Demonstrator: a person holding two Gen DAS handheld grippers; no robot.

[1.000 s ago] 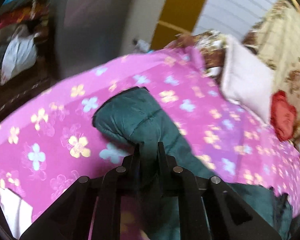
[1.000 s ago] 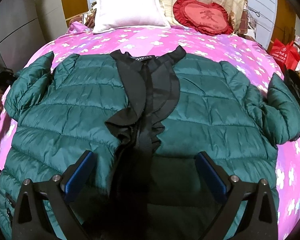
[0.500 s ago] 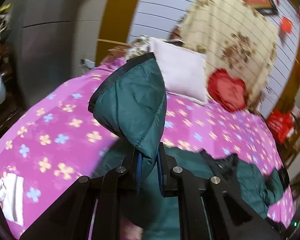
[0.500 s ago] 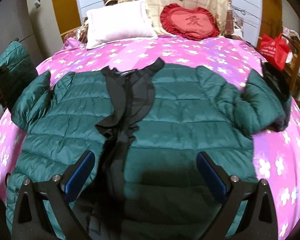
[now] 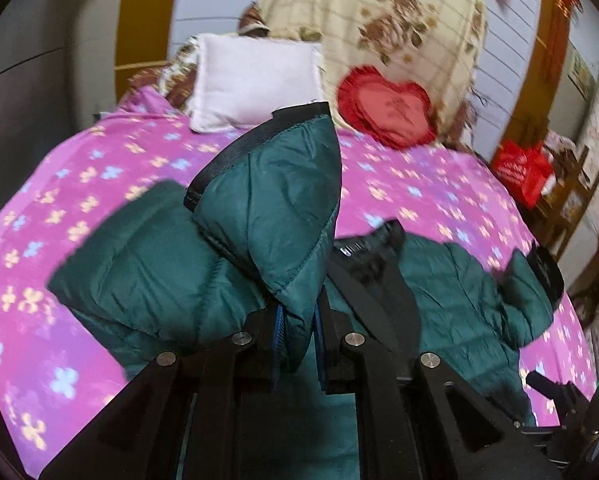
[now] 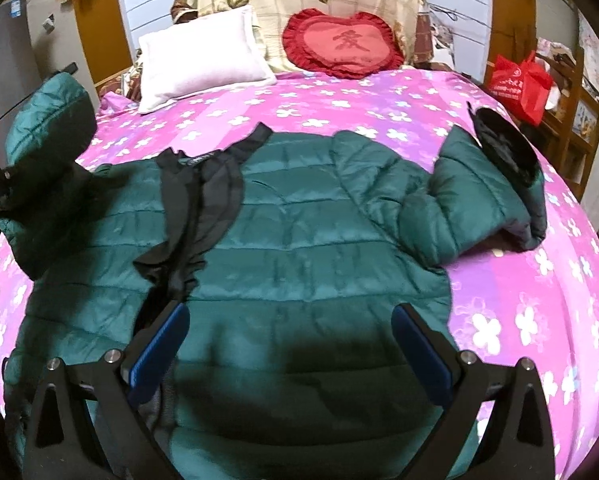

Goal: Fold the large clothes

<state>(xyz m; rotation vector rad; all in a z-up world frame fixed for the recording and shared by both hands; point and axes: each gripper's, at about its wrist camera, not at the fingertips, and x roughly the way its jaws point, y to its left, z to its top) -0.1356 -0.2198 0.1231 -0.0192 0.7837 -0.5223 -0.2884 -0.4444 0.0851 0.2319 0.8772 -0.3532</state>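
A dark green quilted jacket (image 6: 299, 240) lies front up on the pink flowered bed, its black lining (image 6: 199, 200) showing along the open front. My left gripper (image 5: 297, 340) is shut on the jacket's left sleeve (image 5: 275, 208) and holds its cuff up above the jacket body; the raised sleeve also shows in the right wrist view (image 6: 47, 140). The other sleeve (image 6: 479, 200) lies bent on the bed at the right. My right gripper (image 6: 291, 348) is open and empty, low over the jacket's lower half.
The bed cover (image 6: 519, 300) is pink with white flowers. A white pillow (image 6: 199, 64) and a red heart cushion (image 6: 339, 44) lie at the head. A red bag (image 6: 519, 84) on wooden furniture stands right of the bed. A grey cabinet (image 5: 27, 80) stands at the left.
My left gripper has lifted the sleeve off the bed and swung it up and toward the jacket body. My right gripper has drifted right over the jacket and stays open.
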